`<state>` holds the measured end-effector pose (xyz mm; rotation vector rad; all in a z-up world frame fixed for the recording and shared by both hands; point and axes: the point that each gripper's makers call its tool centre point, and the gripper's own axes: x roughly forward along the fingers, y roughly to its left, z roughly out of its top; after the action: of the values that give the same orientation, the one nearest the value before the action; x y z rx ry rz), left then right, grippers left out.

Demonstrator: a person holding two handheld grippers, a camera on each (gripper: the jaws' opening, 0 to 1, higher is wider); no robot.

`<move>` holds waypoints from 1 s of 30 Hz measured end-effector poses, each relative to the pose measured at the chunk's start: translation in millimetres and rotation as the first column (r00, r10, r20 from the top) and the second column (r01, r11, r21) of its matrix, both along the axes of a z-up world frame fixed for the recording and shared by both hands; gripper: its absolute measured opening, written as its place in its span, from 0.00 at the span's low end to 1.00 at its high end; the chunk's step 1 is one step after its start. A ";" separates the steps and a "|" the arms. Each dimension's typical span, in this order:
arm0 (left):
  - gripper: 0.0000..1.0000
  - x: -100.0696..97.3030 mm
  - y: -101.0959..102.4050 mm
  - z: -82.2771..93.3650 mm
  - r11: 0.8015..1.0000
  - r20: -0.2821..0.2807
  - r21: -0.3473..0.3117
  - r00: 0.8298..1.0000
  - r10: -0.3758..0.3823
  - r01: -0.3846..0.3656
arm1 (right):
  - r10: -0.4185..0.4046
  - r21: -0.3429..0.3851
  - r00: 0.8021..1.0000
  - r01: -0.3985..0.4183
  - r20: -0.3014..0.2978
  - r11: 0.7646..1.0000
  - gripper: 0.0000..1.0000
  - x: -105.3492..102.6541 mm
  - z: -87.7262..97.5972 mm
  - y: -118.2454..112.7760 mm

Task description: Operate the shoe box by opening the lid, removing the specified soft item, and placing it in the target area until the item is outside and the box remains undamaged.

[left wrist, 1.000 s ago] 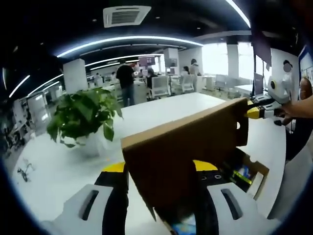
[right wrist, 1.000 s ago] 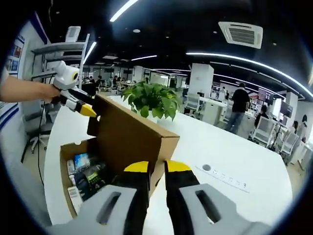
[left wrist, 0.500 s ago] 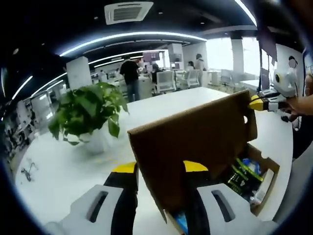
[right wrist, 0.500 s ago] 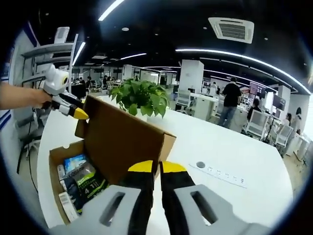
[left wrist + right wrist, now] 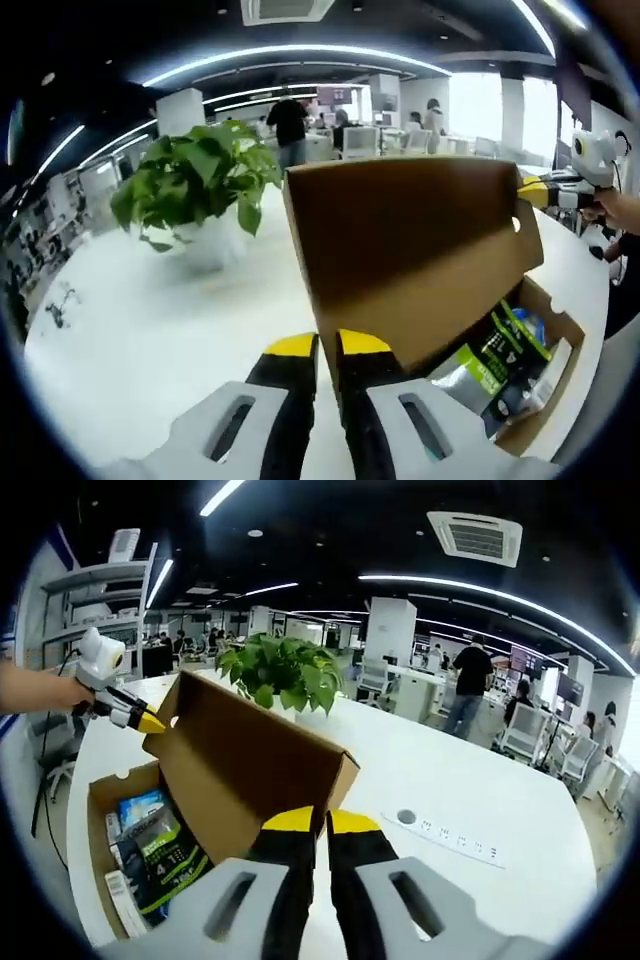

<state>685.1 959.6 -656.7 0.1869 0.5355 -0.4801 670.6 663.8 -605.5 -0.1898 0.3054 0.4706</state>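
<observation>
**Left gripper view: lid's up, both corners pinched, packet not out yet**

Left gripper view, going left to right: potted plant (image 5: 195,195) on the white table (image 5: 130,330), then the left gripper (image 5: 328,350) with its yellow tips pressed together on the near corner of the cardboard lid (image 5: 410,250). The lid stands nearly upright over the shoe box (image 5: 545,385). Far right, the right gripper (image 5: 545,190) nips the lid's other corner.

Right gripper view shows the box's insides best: a green-and-black soft packet (image 5: 165,855) lies among some bluish packs, all inside the walls.

What I'd worry about: two grippers pulling one thin flap. If they drift apart or twist unevenly, the corner could tear or the hinge fold crease. Let go of both and the lid probably flops back over the packet. One needs to hold while the other reaches in.
</observation>
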 end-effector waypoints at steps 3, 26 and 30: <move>0.01 3.4 -1.7 -0.1 1.000 0.004 -0.010 1.000 0.010 -0.010 | -0.005 0.016 1.000 0.006 -0.016 1.000 0.02 5.8 -3.7 -1.6; 0.00 24.0 -3.2 -12.3 0.999 0.005 0.023 0.999 0.034 -0.034 | -0.009 0.068 0.988 0.020 -0.157 0.997 0.06 -19.1 -56.5 -0.6; 0.00 26.1 -4.4 -14.8 0.999 -0.002 0.028 0.999 0.033 -0.033 | -0.009 0.065 0.985 0.020 -0.172 0.998 0.06 -29.3 -64.1 1.9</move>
<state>711.2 955.2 -671.5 0.2043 0.5472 -0.4406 641.3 665.8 -669.6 -0.0825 0.4587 0.4827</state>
